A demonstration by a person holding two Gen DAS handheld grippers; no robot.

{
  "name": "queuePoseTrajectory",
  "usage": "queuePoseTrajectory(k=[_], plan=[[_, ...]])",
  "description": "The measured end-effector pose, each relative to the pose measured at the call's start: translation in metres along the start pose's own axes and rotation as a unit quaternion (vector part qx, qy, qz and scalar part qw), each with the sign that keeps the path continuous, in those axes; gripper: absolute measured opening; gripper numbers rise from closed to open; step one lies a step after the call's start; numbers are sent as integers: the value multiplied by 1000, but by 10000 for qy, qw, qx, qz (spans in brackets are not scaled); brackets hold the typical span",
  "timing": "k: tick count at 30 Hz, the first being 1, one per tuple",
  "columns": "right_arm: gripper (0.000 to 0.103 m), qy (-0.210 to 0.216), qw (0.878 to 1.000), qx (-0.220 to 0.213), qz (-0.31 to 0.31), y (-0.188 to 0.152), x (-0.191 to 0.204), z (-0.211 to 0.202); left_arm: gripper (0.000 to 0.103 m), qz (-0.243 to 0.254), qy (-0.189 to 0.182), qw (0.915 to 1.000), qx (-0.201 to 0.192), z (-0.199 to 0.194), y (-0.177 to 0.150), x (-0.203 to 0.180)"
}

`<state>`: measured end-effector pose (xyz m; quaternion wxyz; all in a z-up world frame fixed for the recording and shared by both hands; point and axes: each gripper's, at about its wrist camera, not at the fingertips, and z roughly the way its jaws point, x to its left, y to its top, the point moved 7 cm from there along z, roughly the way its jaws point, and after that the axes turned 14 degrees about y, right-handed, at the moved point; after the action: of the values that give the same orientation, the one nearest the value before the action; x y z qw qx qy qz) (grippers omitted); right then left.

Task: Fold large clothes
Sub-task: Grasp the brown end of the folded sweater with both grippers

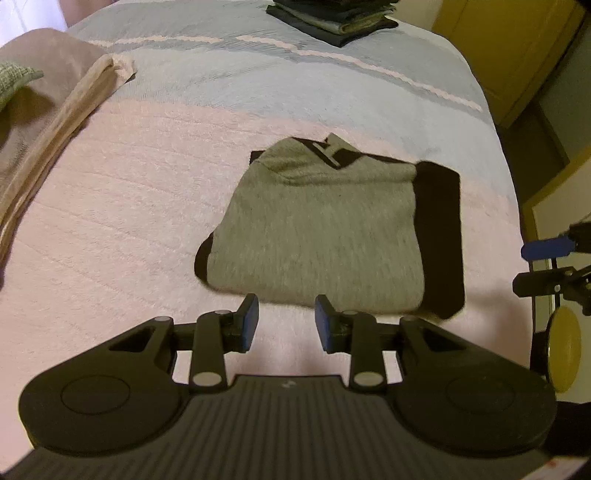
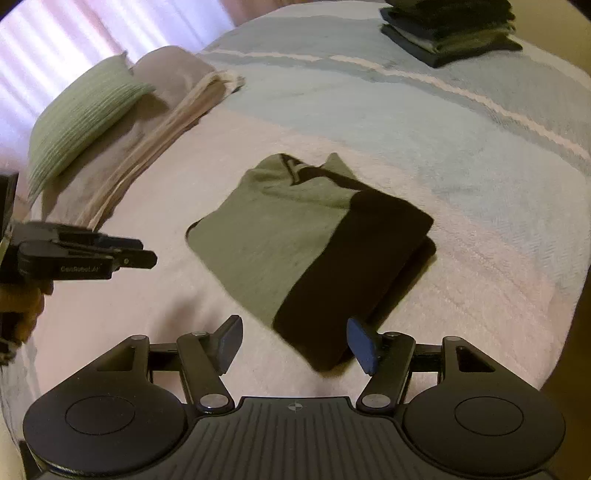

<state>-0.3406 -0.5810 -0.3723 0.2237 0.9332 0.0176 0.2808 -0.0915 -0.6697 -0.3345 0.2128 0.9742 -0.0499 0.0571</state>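
A grey and black garment lies folded into a compact rectangle on the bed, its black part on the right side; the right wrist view also shows the garment. My left gripper hovers open just short of its near edge, nothing between the fingers. My right gripper is open too, its jaws spread wide on either side of the near black corner without gripping it. From the right wrist view the left gripper appears at the left edge, held by a hand. The right gripper's blue pad shows at the far right edge.
The bedspread is pink near me and pale blue beyond. A stack of dark folded clothes sits at the far end. Folded brown blankets with a green pillow lie at the left. Yellow furniture stands past the bed's right edge.
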Motion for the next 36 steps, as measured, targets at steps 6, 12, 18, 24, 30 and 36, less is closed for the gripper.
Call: queuePoseTrajectory(k=[6, 12, 18, 24, 30, 36], plan=[[60, -142, 9995, 0, -280, -12, 23, -8, 29, 187, -38, 9998, -47, -14, -17, -4], [61, -545, 9879, 388, -1399, -25, 38, 15, 56, 752, 136, 9966, -320, -10, -29, -8], [61, -1030, 9404, 788, -3144, -44, 40, 68, 68, 1980, 353, 9743, -1014, 8, -43, -16], [61, -1471, 8894, 1101, -4185, -73, 15, 137, 76, 3266, 459, 9318, -1515, 46, -57, -38], [70, -2174, 8205, 1154, -5159, -95, -13, 179, 80, 4028, 643, 8941, -1851, 88, -60, -54], [45, -2329, 8142, 1028, -5218, -83, -29, 166, 86, 4740, 802, 8468, -2277, 110, -56, -70]])
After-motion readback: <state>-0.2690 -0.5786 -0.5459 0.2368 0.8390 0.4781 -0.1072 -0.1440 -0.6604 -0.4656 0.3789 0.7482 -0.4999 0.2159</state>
